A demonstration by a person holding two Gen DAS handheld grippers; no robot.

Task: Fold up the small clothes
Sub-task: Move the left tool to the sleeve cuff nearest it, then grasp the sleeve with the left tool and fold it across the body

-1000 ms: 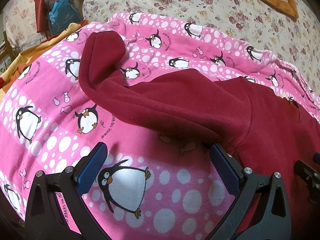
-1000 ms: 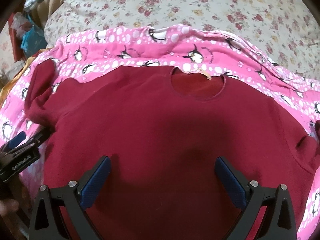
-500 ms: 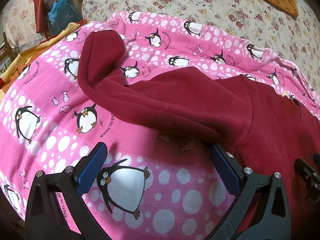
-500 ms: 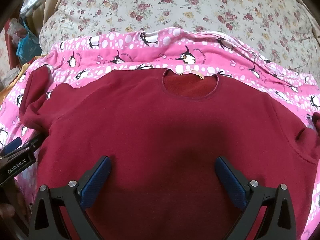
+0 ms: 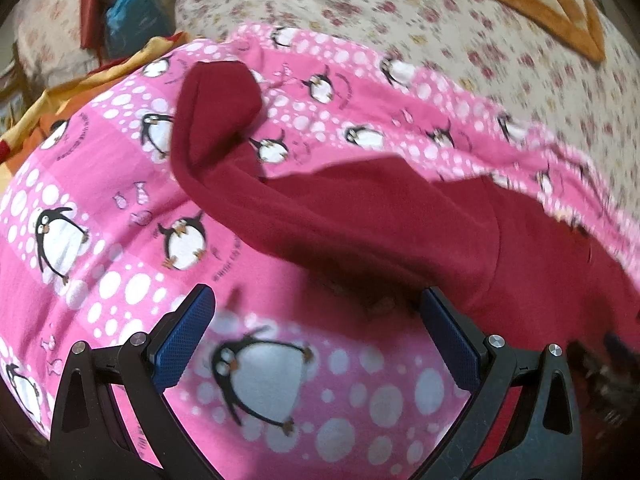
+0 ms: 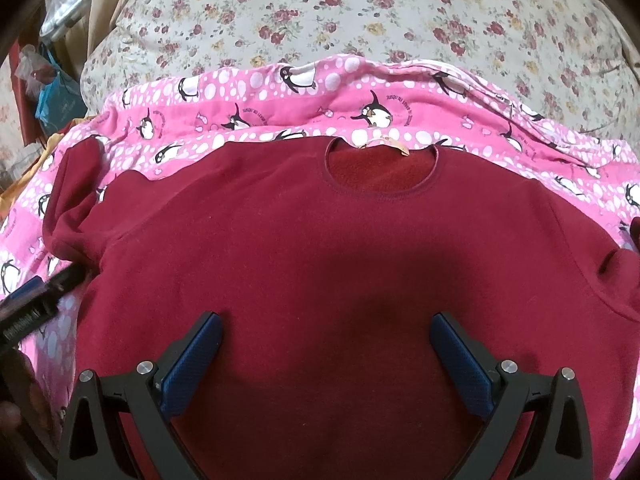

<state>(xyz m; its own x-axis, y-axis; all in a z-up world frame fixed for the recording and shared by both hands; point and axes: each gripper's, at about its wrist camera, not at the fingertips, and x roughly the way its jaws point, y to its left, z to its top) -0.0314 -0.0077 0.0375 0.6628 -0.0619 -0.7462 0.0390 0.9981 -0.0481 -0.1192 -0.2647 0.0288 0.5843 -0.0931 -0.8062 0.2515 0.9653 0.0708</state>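
A dark red sweatshirt (image 6: 320, 248) lies flat, front up, on a pink penguin blanket (image 6: 280, 120), its round neck (image 6: 380, 168) at the far side. Its left sleeve (image 5: 312, 208) bends away, cuff (image 5: 218, 92) at the far left. My left gripper (image 5: 318, 324) is open and empty, over the blanket just in front of that sleeve. My right gripper (image 6: 326, 340) is open and empty above the shirt's lower middle. The left gripper also shows at the left edge of the right wrist view (image 6: 36, 300).
The blanket lies on a floral bedspread (image 6: 360, 12). An orange patterned cloth (image 5: 540, 4) lies far right on the bed. Bags and clutter (image 5: 124, 12) sit off the bed's far left. A yellow-orange cloth (image 5: 48, 108) peeks out at the blanket's left edge.
My right gripper has pulled back and up, so more of the shirt and bed shows. My left gripper has shifted slightly; its view is blurred.
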